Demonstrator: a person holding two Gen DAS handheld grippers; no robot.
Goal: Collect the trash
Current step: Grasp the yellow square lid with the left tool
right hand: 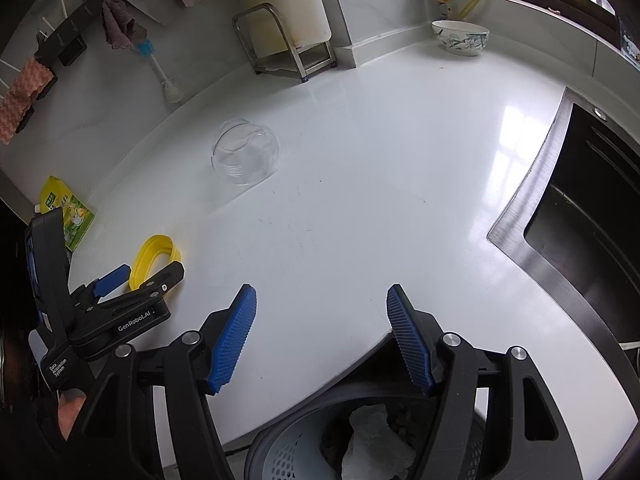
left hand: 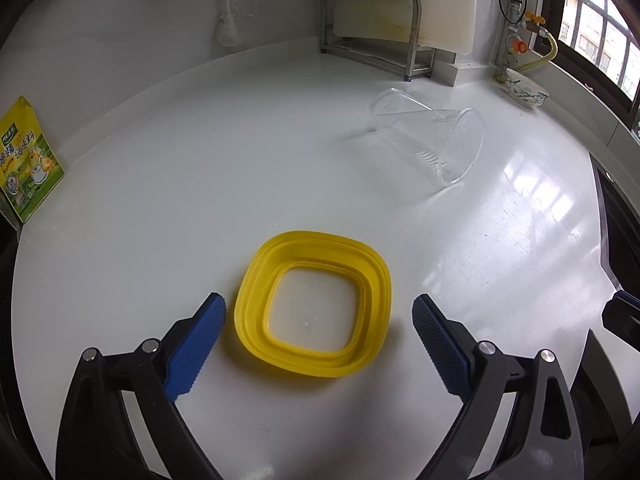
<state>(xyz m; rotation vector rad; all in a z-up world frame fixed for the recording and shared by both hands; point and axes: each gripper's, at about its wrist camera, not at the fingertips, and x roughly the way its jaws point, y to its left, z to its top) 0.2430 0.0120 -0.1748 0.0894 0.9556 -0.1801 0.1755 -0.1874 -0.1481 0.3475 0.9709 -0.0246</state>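
Straddling yellow lid (left hand: 312, 304) with left hand-held gripper (left hand: 320, 320), jaws apart | right hand-held gripper (right hand: 322, 312) apart, empty | clear cup (left hand: 430, 140) remained on worktop (left hand: 160, 160) | bin (right hand: 288, 448) held some trash

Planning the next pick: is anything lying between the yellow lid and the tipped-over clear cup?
Nothing. The left wrist view shows only bare white counter between the yellow lid and the cup.
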